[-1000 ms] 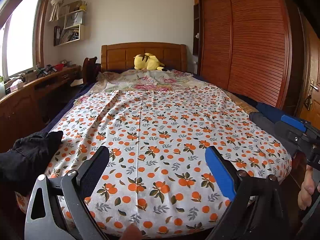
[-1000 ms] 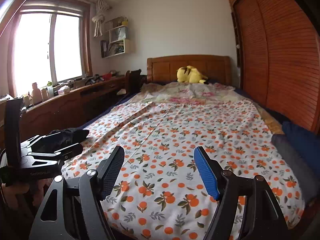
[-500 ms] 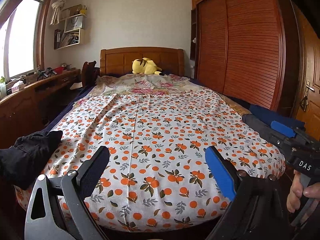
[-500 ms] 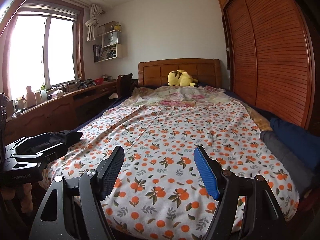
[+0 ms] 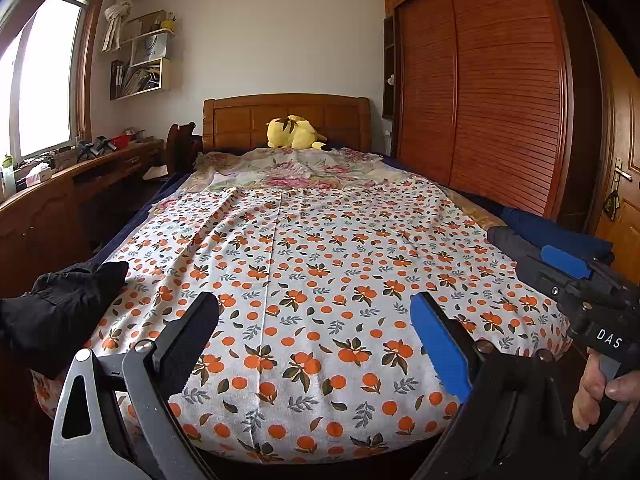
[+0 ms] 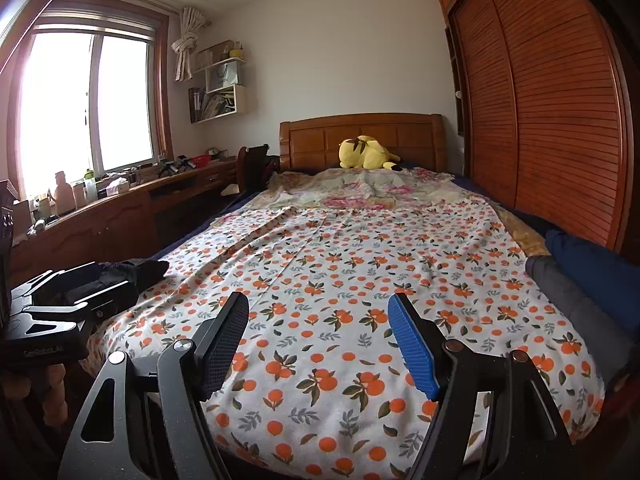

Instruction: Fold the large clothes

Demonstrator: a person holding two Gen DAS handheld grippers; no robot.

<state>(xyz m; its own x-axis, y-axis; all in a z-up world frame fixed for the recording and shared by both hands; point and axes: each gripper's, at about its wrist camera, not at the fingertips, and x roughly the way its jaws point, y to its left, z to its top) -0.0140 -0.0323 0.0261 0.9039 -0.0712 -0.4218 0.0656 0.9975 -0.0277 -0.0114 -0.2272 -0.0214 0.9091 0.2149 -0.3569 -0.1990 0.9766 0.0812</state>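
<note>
Where tongs (image 5: 314, 344) gape: black garment (image 5: 60, 308) leftward.

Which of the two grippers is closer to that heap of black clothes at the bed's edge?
Left. The left gripper hovers open just beside the black clothes, which lie at its left. The right gripper is farther over, toward the wardrobe side.

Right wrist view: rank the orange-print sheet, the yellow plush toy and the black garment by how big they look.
1. Orange-print sheet, by far the largest.
2. Black garment and yellow plush toy look alike in size; the toy lies much farther away, so I would not rank them.
</note>
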